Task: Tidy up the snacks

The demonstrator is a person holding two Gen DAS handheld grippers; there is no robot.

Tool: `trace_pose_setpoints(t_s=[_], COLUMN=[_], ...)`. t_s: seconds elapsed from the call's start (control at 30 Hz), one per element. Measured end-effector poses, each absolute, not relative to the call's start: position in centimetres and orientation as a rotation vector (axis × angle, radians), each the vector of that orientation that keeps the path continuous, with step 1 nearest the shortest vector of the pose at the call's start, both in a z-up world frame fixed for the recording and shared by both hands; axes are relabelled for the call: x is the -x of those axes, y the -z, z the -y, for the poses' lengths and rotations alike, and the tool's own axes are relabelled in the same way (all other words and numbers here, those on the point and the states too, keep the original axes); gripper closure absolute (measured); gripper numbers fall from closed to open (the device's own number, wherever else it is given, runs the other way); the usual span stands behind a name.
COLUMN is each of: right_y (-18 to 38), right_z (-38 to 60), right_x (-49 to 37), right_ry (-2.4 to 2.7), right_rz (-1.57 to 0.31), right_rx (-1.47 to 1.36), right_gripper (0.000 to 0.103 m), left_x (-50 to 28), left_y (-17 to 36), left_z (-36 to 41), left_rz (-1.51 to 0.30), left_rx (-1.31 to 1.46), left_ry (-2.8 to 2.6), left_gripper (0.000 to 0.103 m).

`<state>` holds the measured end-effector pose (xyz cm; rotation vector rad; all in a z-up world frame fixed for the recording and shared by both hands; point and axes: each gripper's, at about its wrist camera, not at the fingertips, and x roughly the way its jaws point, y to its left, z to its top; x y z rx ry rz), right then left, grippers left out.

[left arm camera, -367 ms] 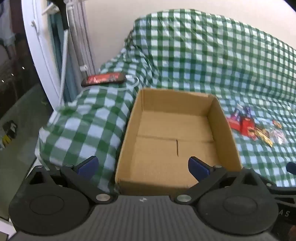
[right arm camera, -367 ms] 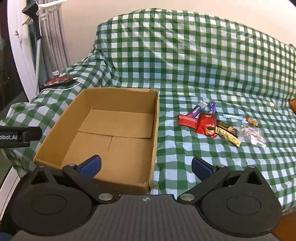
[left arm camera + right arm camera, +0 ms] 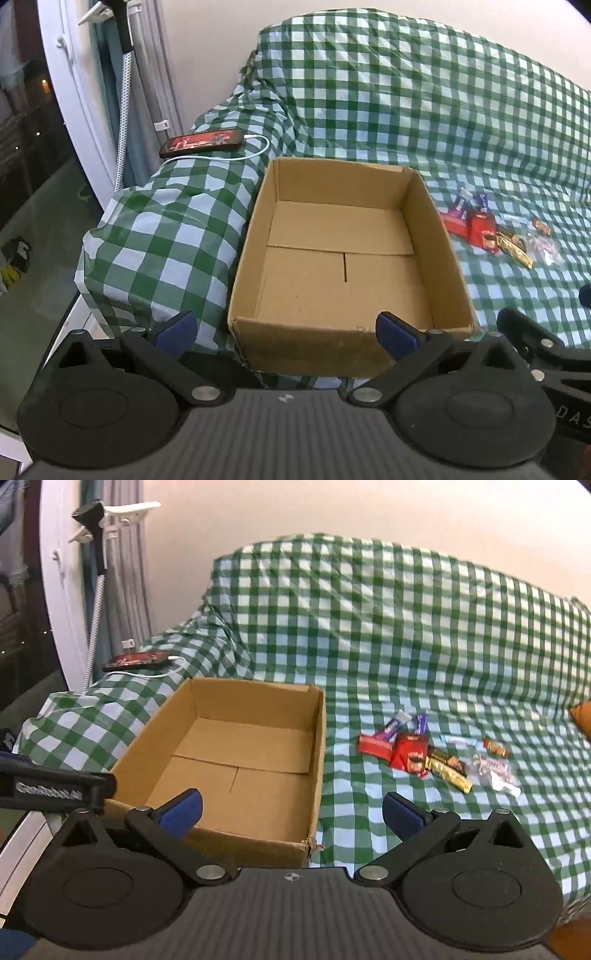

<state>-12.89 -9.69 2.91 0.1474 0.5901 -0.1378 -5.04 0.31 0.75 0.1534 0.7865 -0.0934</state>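
Nothing has yet been picked up. Both the left tongs [image 3: 286, 330] and the right tongs [image 3: 293, 810] are held apart and empty. The snacks [image 3: 432, 755] are scattered on the checked sofa, just right of the empty cardboard box [image 3: 317, 738]. A reach rightward to the nearest red packet [image 3: 375, 745] is judged to be called for next.

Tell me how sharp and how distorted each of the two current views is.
Left wrist view: sharp; the cardboard box edges and phone are crisp, with fisheye bending at the window frame. Right wrist view: softer, with slight motion blur on the checked cover and snacks; dark rounded corners in both.
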Motion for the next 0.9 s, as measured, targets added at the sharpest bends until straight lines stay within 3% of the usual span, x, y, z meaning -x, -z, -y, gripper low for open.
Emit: trace_pose_setpoints(t_s=[0.9], right_y=[-2.8], right_z=[10.0], right_x=[10.6], right_ry=[0.114], right_rz=[-0.596], right_rx=[-0.139], right_gripper=[0.000], left_x=[4.1], left_y=[0.6], left_z=[-0.7], left_rz=[-0.867], left_rx=[-0.163], left_ry=[0.097], left_gripper=[0.000])
